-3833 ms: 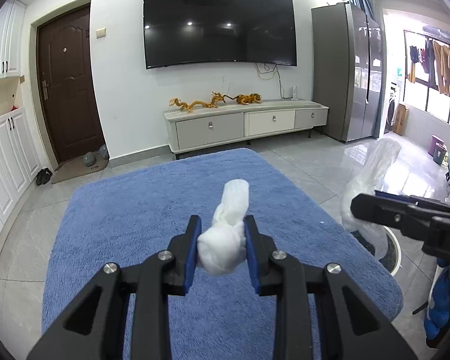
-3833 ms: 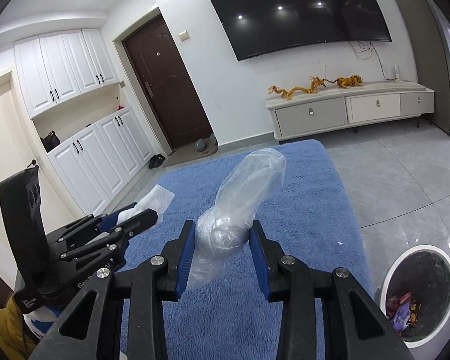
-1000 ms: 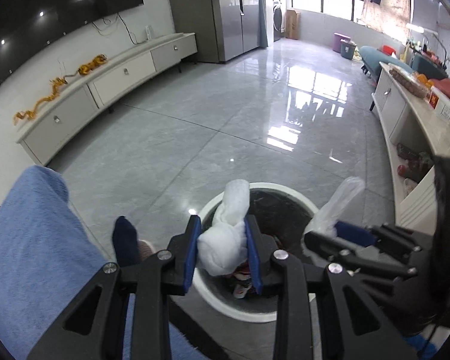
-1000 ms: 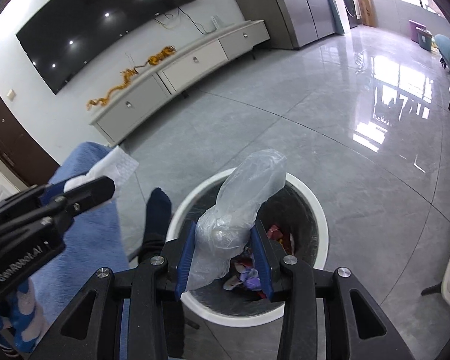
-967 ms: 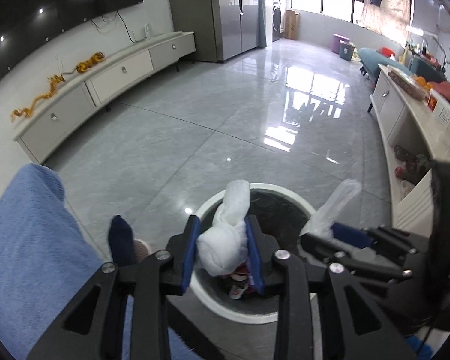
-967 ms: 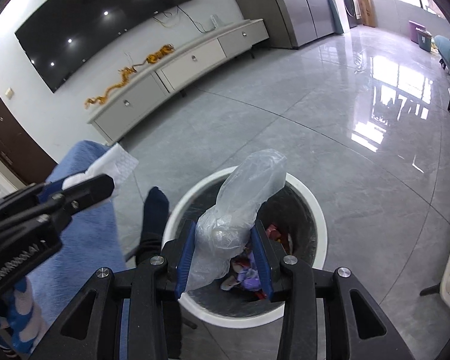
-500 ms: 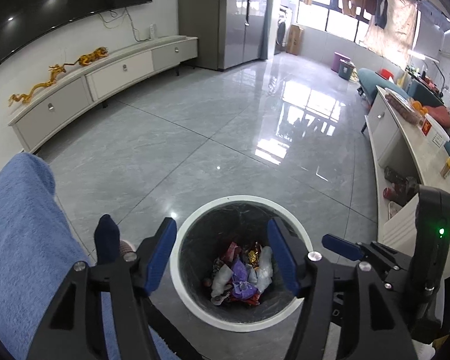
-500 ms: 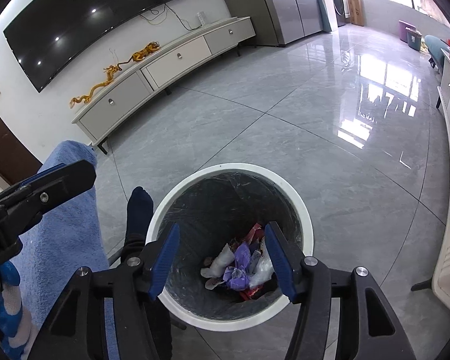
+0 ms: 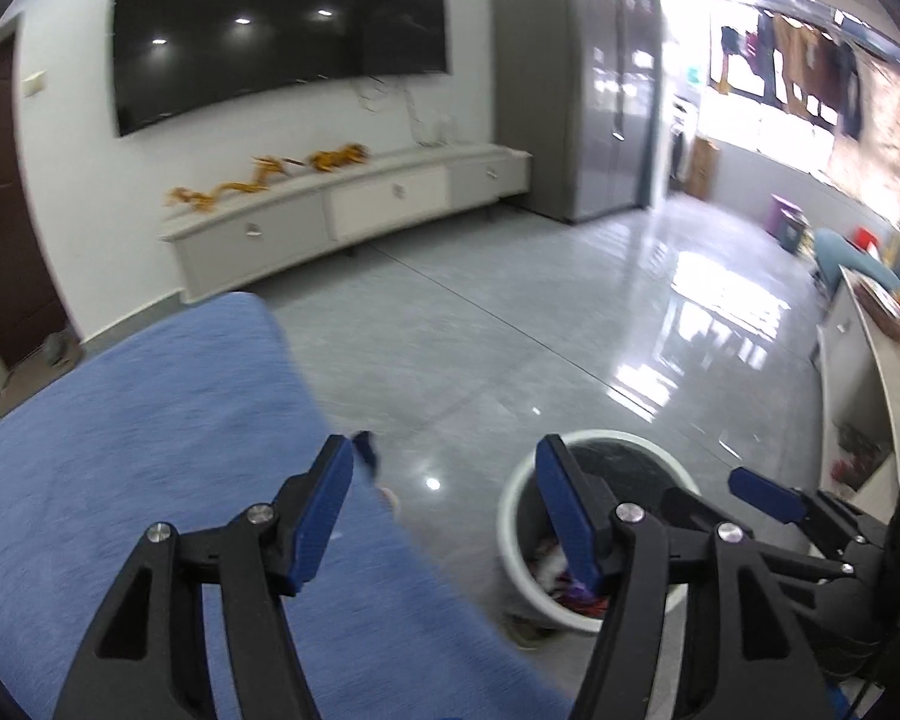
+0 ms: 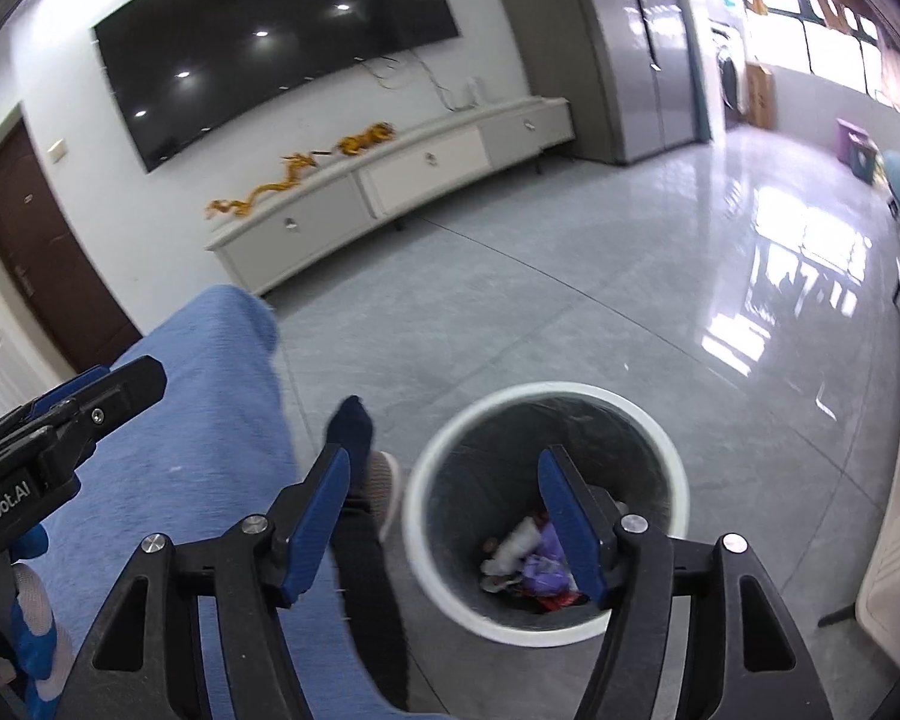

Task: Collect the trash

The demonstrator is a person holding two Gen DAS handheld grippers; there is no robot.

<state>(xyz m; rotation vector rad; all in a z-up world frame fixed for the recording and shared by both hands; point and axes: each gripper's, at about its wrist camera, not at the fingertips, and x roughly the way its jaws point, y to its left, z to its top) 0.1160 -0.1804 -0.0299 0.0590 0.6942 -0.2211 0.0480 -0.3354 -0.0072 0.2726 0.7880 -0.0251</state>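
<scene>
A: How did the left gripper (image 9: 444,501) stand?

B: Jaws spread wide, nothing between the blue pads; they had parted within the last second. The right gripper (image 10: 444,510) was likewise released and empty, its jaws having just been opening wider.

A: And the trash?

B: In the right wrist view the white-rimmed trash bin (image 10: 417,516) sat at about four o'clock from the midpoint of the claw, its right finger overlapping the bin's mouth. At the bottom lay crumpled trash (image 10: 528,561): white, purple and red scraps, too jumbled to name singly. In the left wrist view the bin stood at four o'clock, half hidden behind the right finger of that claw.

A: Any writing?

B: On the left gripper's body, at nine o'clock in the right wrist view, white letters read "nRobot.AI", the start cut off by the edge.

A: What else was hard to see?

B: A foot in a dark sock (image 10: 348,423) and a pale slipper (image 10: 384,483) stood between the bin and the blue cloth-covered surface (image 10: 210,420), partly behind the left finger. The left wrist view was blurred. At twelve o'clock, far off, hung a television (image 10: 276,42) over a low cabinet (image 10: 390,186) bearing a golden dragon ornament (image 10: 297,177).
</scene>
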